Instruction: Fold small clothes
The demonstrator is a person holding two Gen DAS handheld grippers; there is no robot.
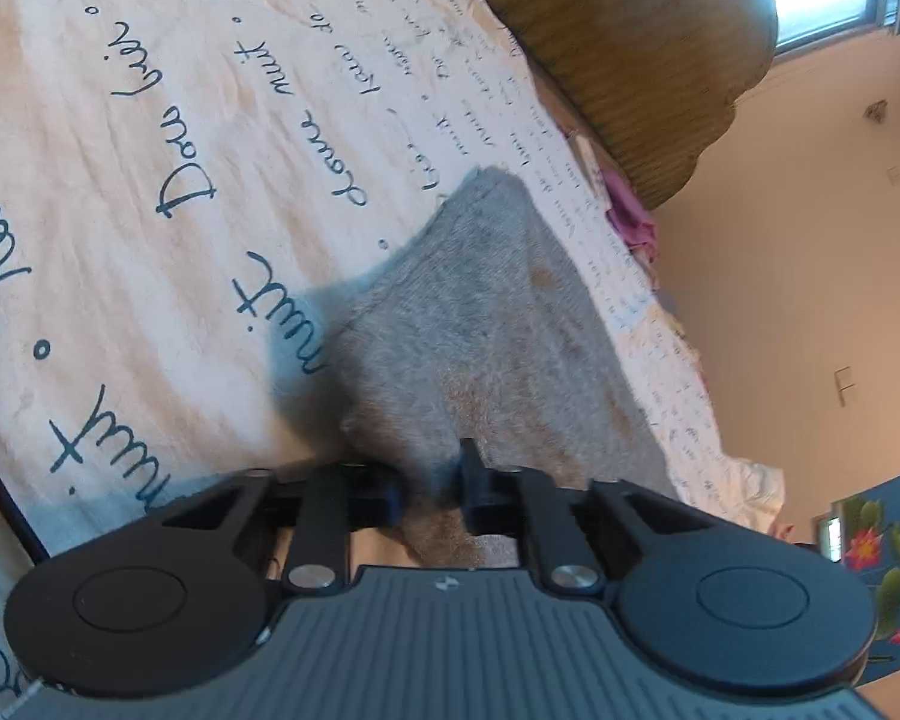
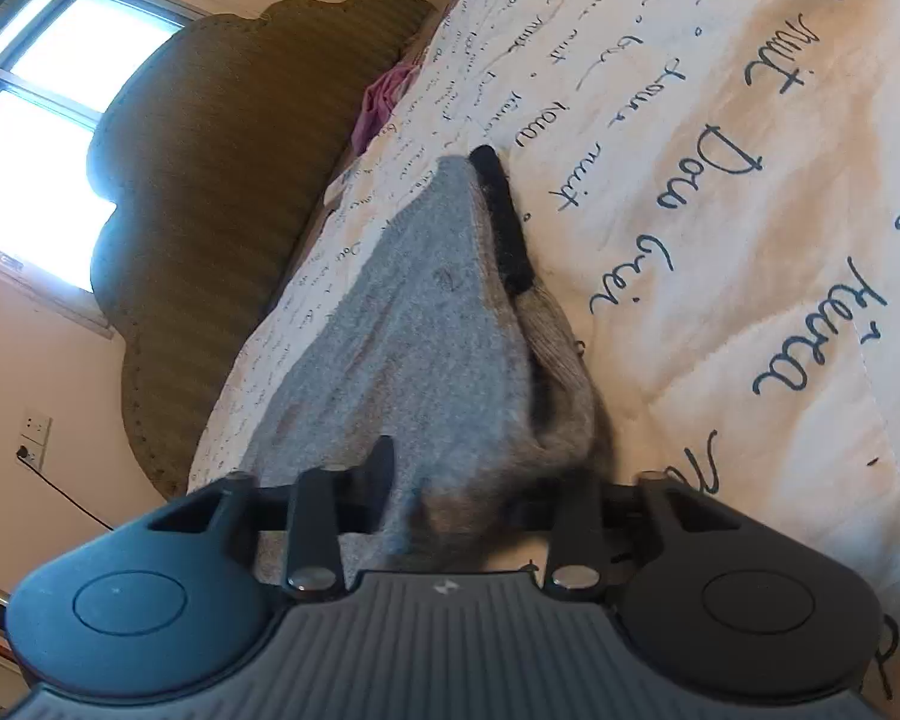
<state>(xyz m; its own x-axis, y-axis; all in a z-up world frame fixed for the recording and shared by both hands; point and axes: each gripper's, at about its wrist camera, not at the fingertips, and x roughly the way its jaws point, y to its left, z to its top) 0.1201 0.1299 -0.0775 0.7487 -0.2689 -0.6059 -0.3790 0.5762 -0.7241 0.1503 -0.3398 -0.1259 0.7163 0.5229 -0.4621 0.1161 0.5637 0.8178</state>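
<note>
Left claw (image 1: 429, 489) is clamped on the near edge of the grey garment (image 1: 480, 312), right claw (image 2: 450, 492) likewise pinching its near end, fingers close w/ cloth bunched btwn them. The garment runs away from both over the bed cover (image 1: 168, 138) w/ blue script, black trim (image 2: 504, 222) along one side. Beyond: pink cloth (image 1: 630, 216), brown headboard (image 2: 210, 180), window (image 2: 36, 120)
</note>
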